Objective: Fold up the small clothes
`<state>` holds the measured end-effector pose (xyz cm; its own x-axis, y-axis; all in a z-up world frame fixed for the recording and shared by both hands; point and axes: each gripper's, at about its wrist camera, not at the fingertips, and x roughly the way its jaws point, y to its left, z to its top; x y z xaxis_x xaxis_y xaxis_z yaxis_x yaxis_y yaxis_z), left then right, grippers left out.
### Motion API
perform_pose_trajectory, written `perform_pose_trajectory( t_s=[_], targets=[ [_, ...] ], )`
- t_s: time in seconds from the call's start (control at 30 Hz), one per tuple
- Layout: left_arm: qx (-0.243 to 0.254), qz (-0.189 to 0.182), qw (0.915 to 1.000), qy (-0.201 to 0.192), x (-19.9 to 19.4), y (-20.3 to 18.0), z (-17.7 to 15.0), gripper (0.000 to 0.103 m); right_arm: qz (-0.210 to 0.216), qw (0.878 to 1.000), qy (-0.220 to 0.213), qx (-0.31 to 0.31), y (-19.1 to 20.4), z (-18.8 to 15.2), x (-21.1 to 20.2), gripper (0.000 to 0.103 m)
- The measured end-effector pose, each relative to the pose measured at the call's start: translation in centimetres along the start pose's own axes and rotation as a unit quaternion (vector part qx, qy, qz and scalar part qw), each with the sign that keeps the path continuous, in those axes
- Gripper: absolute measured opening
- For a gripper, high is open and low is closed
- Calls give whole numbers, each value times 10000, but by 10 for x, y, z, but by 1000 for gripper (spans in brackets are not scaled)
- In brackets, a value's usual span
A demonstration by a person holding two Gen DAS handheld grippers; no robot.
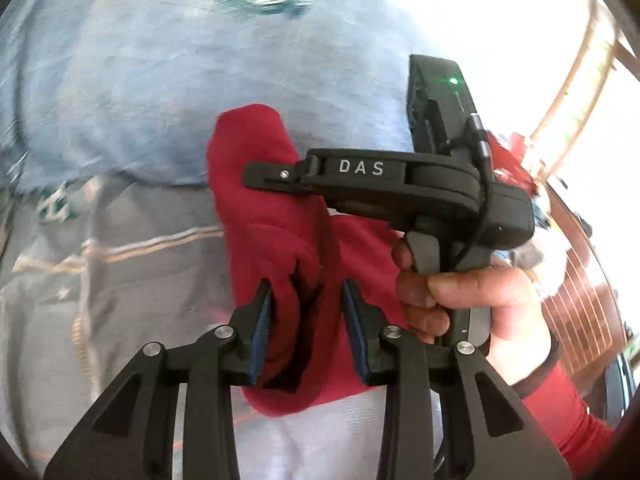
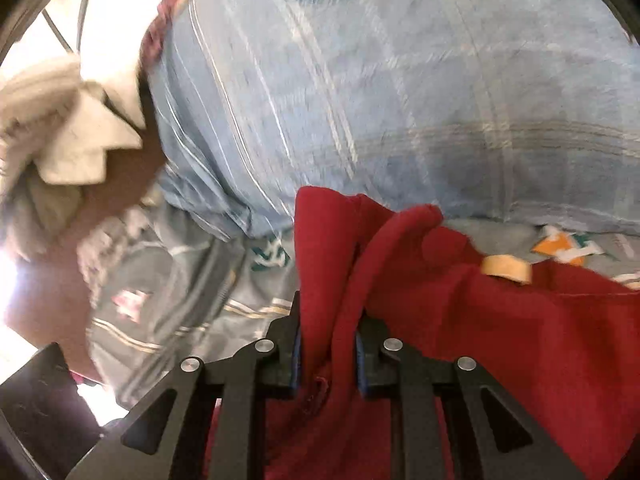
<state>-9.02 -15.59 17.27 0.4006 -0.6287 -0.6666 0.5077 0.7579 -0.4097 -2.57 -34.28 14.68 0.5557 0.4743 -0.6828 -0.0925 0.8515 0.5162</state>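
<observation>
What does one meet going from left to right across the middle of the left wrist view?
Grey patterned bedding → red garment → black right gripper → hand holding it → wooden furniture.

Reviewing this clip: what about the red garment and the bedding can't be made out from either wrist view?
- Red garment: its kind and full outline; the right wrist view crops it.
- Left gripper and right gripper: bunched cloth hides how much each pinches.
- Blue bedding: print motion-blurred in both views.
</observation>
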Motion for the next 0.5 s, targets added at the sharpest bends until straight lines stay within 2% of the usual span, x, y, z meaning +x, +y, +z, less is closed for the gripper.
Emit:
perform_pose_trajectory(
  t_s=[0.1, 0.27, 0.37, 0.43, 0.5],
  targets=[
    [193, -195, 9996, 57, 10, -36, 7, 32, -77, 9996, -254, 50, -15, 0, -43, 19],
    [626, -457, 9966, 282, 45, -96, 7, 32, -303, 9960, -692, 481, -72, -13, -104, 17],
    [706, -580, 9944, 529, 71, -119, 0, 32, -415, 9930, -776, 781, -106, -28, -123, 16],
    [698, -606, 9932, 705, 95, -125, -2, 27, -418, 9911, -802, 975, -126, -37, -127, 16],
    [696, -604, 9922, 835, 108, -128, -6, 26, -450, 9893, -803, 1131, -142, -47, -129, 16]
  ],
)
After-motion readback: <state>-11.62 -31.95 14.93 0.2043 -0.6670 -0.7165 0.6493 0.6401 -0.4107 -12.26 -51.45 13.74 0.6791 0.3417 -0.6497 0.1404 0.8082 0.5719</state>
